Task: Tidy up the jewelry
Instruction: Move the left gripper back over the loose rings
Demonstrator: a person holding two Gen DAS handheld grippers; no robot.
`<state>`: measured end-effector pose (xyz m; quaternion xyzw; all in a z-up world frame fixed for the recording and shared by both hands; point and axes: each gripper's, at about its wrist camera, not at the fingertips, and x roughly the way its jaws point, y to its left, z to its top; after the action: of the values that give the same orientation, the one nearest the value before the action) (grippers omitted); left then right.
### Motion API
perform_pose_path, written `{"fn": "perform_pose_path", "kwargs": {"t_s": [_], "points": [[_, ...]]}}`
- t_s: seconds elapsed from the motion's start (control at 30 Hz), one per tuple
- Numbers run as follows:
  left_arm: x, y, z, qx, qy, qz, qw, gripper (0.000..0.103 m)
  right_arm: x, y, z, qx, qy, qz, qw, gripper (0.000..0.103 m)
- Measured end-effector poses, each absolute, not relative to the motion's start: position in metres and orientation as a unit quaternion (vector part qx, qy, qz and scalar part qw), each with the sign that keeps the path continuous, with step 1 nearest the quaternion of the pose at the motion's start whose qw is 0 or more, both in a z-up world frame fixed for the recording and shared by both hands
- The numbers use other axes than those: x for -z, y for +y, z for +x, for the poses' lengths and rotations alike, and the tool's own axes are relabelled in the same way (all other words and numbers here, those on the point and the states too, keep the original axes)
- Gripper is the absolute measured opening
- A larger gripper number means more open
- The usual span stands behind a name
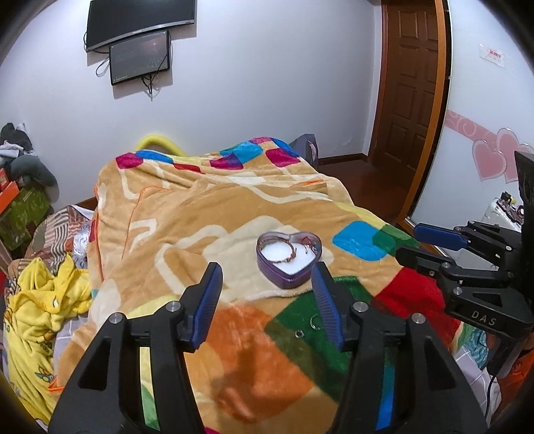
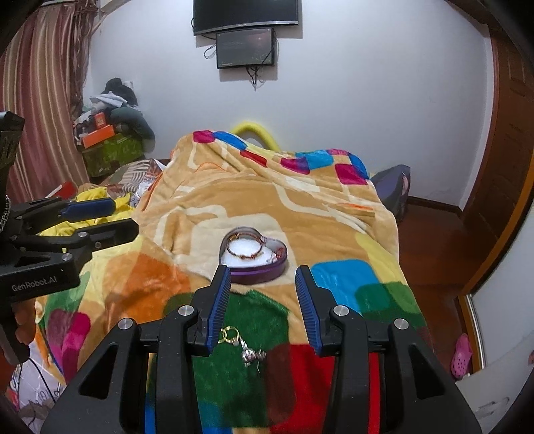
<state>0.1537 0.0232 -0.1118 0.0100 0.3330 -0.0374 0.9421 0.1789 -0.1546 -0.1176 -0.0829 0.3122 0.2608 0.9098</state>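
A purple heart-shaped tin (image 1: 289, 260) with a white lining sits on the colourful blanket (image 1: 200, 213); it also shows in the right wrist view (image 2: 254, 260). A thin reddish bracelet (image 2: 243, 248) lies inside it. Small rings (image 1: 315, 322) lie on the green patch near my left gripper (image 1: 267, 277), which is open and empty. In the right wrist view gold rings and silver earrings (image 2: 240, 344) lie on the green patch between the fingers of my open, empty right gripper (image 2: 263, 283). The right gripper also shows at the right edge of the left view (image 1: 420, 242).
A yellow garment (image 1: 43, 310) lies left of the bed. Boxes and clothes (image 2: 110, 133) pile in the far left corner. Two screens (image 2: 245, 30) hang on the wall. A wooden door (image 1: 410, 83) stands at the right.
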Motion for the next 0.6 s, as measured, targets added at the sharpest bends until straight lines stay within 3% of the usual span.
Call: {"fn": "perform_pose_path", "kwargs": {"t_s": [0.6], "points": [[0.199, 0.007, 0.156, 0.07, 0.439, 0.02, 0.895, 0.055, 0.197, -0.167, 0.166, -0.264, 0.418, -0.081, 0.865, 0.037]]}}
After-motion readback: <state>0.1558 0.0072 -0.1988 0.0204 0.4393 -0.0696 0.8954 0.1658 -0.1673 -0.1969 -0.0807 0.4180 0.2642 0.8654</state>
